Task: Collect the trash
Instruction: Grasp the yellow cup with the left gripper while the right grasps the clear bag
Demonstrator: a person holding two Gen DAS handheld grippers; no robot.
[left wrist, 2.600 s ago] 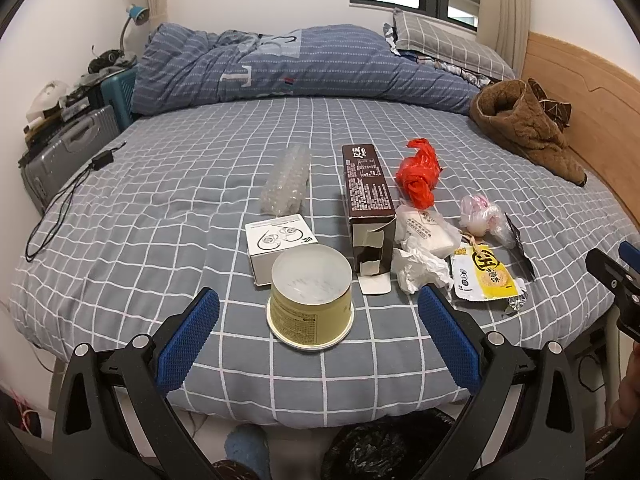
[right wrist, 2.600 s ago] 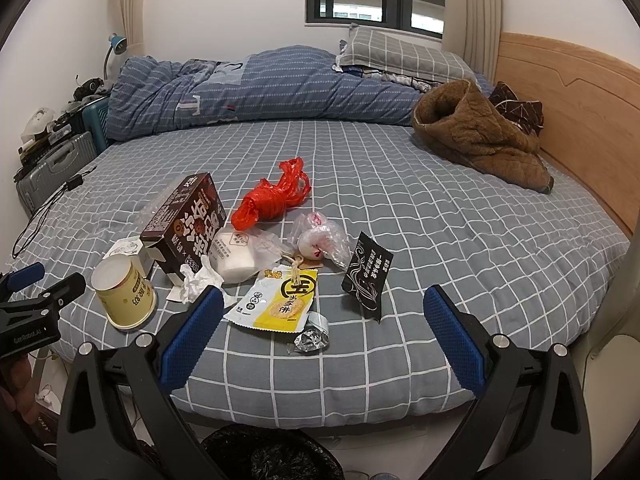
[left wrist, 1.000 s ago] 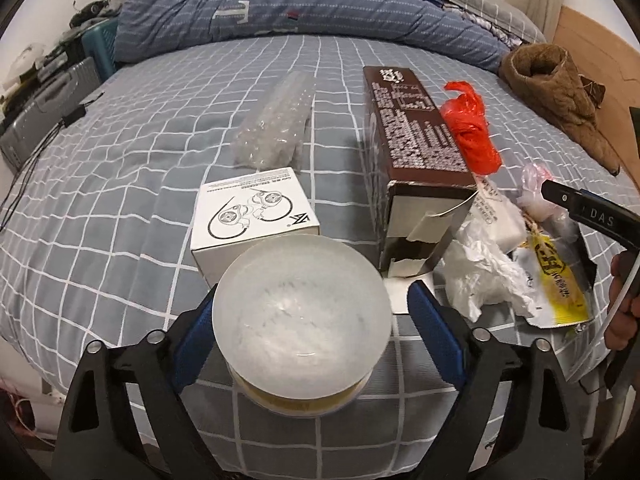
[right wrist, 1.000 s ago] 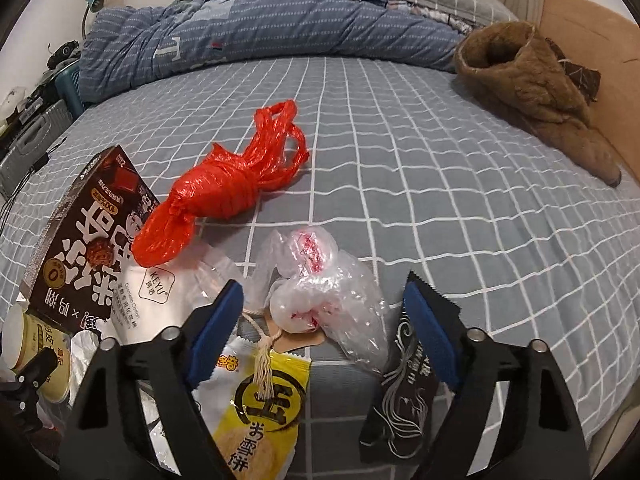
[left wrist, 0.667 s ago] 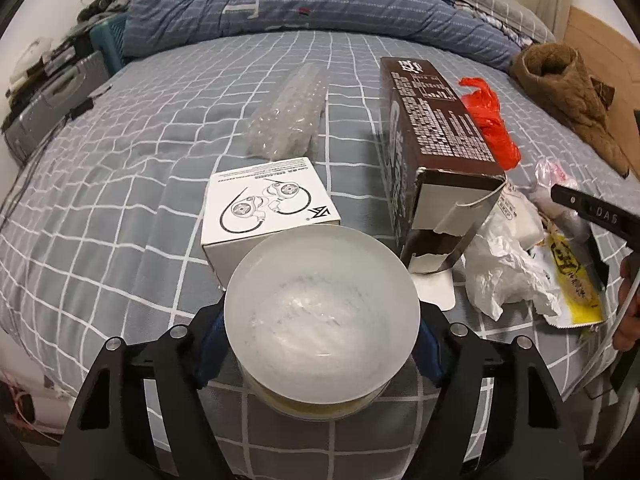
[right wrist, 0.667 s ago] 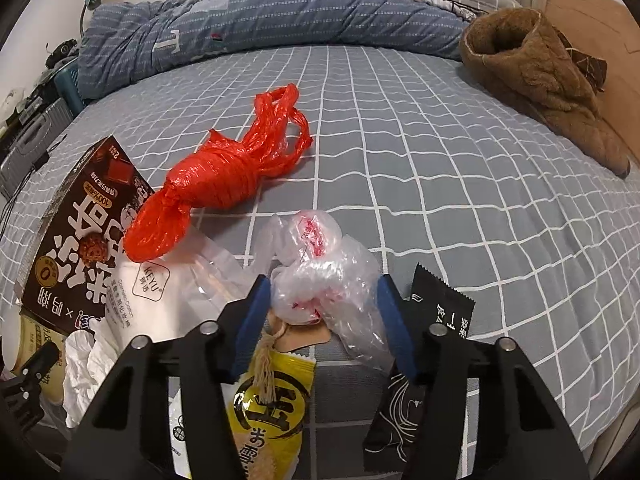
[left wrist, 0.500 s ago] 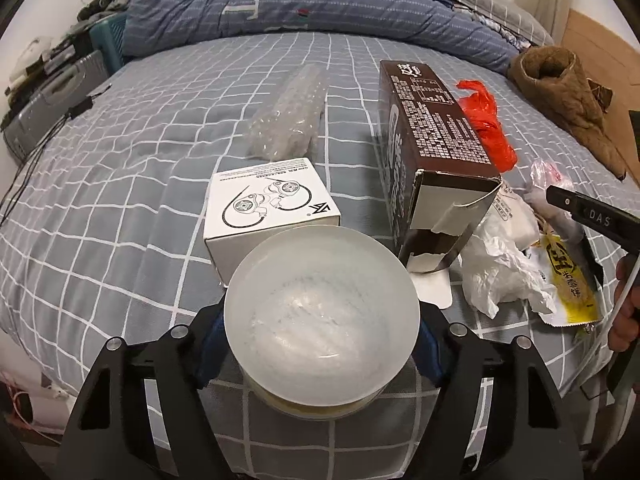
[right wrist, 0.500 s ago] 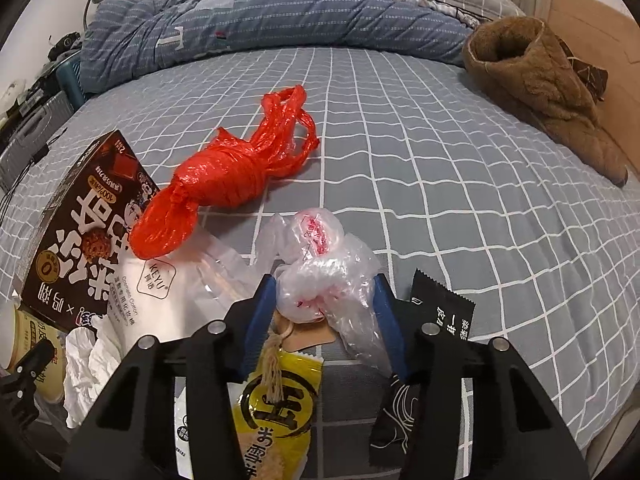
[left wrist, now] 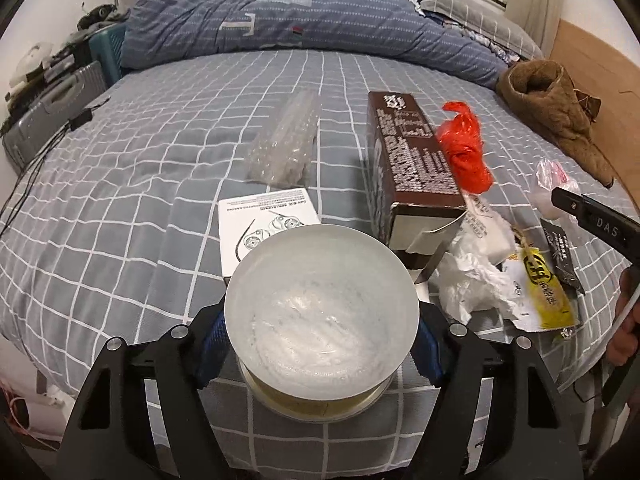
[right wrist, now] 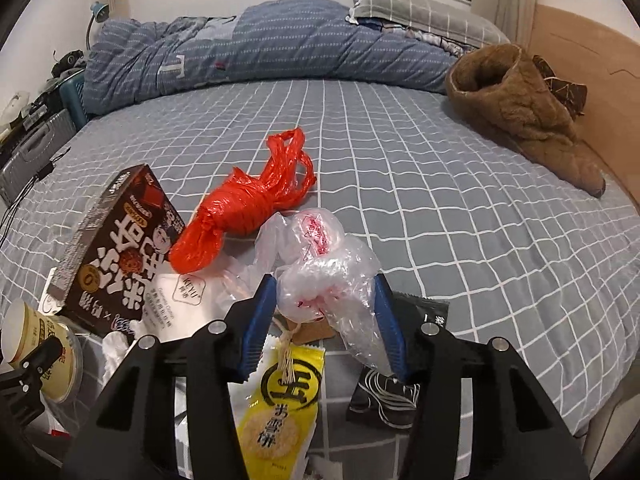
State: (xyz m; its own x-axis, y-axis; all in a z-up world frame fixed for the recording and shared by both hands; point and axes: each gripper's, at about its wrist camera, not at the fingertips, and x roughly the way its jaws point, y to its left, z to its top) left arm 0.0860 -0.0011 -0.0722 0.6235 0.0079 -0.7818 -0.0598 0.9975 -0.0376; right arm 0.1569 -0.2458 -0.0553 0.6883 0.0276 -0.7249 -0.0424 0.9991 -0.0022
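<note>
At the near edge of a bed [left wrist: 120,200] spread with a grey checked sheet, a person holds a claw in each hand, both clamped on rubbish. The left claw [left wrist: 322,344] grips a round cup [left wrist: 320,312] with a frosted lid, its blue pads pressed against the cup's sides just below the rim. The right claw [right wrist: 326,320] has just closed on a crumpled clear plastic bag [right wrist: 324,280] with red print, which bulges up between the pads. The step in hand looks like the pickup itself: each piece is secured and ready to be carried off to a bin, though no bin is in view. The next move calls for a clean lift, since a yellow snack packet [right wrist: 284,412] and a black sachet [right wrist: 394,392] lie right beneath the bag and could snag or drag along. Just beyond the cup sit a white carton [left wrist: 264,220] and a tall brown box [left wrist: 408,168] with its flap open, with crumpled white paper [left wrist: 476,276] beside it. Farther out lie a clear blister tray [left wrist: 288,144] and a knotted red bag [right wrist: 248,204]. Past these the bed lies bare, giving ample room to move, until a rolled blue duvet [right wrist: 260,44] and a brown coat [right wrist: 520,108] at the far side.
</note>
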